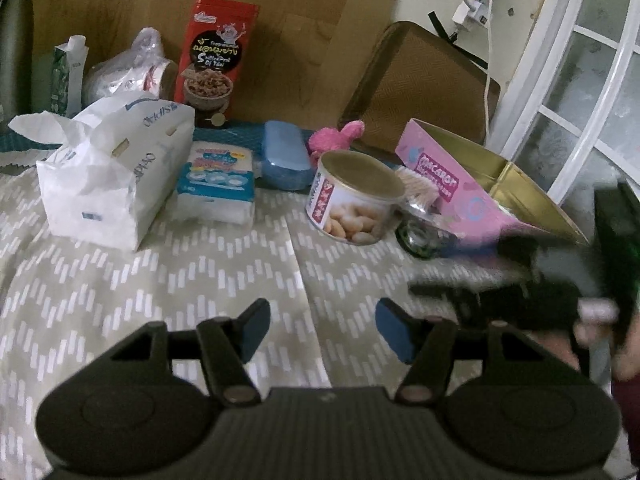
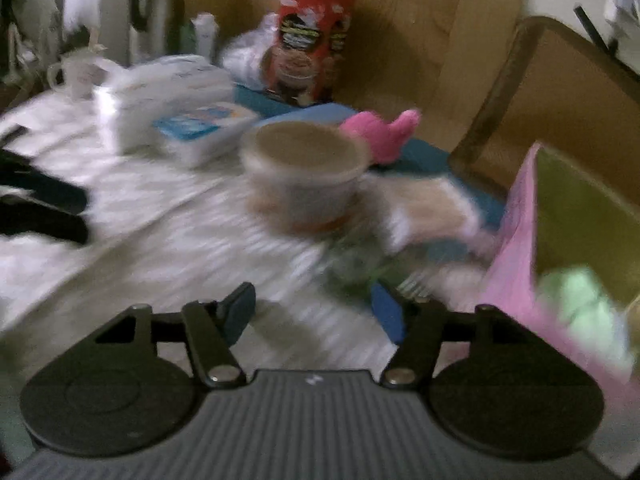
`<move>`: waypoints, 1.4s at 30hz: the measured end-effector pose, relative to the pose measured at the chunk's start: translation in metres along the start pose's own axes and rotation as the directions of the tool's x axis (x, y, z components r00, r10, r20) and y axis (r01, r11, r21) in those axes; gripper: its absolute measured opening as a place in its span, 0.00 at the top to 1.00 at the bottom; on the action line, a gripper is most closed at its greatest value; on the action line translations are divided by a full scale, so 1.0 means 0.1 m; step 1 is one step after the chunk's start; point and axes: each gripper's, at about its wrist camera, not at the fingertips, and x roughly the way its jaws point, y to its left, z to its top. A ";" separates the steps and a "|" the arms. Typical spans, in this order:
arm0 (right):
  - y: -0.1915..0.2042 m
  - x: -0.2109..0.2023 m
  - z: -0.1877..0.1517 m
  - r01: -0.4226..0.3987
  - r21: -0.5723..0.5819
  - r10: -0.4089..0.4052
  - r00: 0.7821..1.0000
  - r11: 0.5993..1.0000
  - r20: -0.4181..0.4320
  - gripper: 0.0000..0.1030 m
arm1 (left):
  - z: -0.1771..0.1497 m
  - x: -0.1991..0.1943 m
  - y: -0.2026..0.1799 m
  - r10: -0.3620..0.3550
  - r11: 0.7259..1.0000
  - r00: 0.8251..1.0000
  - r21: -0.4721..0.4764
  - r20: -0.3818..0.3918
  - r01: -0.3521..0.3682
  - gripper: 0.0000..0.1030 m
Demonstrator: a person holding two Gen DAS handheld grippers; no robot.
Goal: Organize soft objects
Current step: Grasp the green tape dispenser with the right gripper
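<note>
Both grippers hover over the chevron-patterned worktop (image 1: 160, 280), the left gripper (image 1: 322, 330) and right gripper (image 2: 314, 312) with jaws apart, holding nothing. The pink plush toy (image 1: 340, 136) lies just behind the bean can (image 1: 356, 200); the pink box (image 1: 460, 188) stands open to the can's right.

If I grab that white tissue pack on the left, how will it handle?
The tissue pack will probably squash under the pads: its plastic wrap looks crinkled and loose. It's likely light for its bulk. The tissue sticking out on top may tear or pull free if pinched there.
</note>
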 end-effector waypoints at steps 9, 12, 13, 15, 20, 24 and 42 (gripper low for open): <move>0.11 -0.39 -0.17 0.042 0.052 -0.050 0.985 0.998 0.164 0.46 | -0.05 0.05 -0.08 -0.051 0.999 0.998 0.005 -0.035 0.051 0.41; -0.13 -0.19 0.08 0.034 0.037 -0.038 0.994 0.999 0.105 0.39 | -0.06 0.06 -0.11 -0.047 0.999 0.998 0.009 -0.039 0.047 0.41; -0.16 -0.11 0.17 0.039 0.007 -0.039 0.997 0.999 0.069 0.37 | -0.06 0.04 -0.11 -0.045 0.999 0.998 0.007 -0.036 0.046 0.41; -0.20 0.06 0.34 0.054 -0.074 -0.054 0.999 0.996 0.006 0.29 | -0.07 -0.01 -0.11 -0.044 0.999 0.999 0.002 -0.026 0.044 0.38; -0.31 0.40 0.59 -0.020 -0.170 -0.015 0.980 0.985 -0.200 0.15 | -0.09 -0.16 -0.04 -0.014 1.000 1.000 -0.012 0.006 0.015 0.30; -0.50 0.55 0.71 -0.102 -0.072 0.075 0.948 0.992 -0.309 0.13 | -0.09 -0.23 0.07 -0.011 0.999 1.000 -0.042 0.017 0.011 0.30; 0.20 -0.17 -0.14 -0.091 0.058 0.093 0.995 0.994 -0.025 0.25 | -0.08 -0.09 0.15 -0.068 0.995 0.997 -0.073 -0.025 0.066 0.32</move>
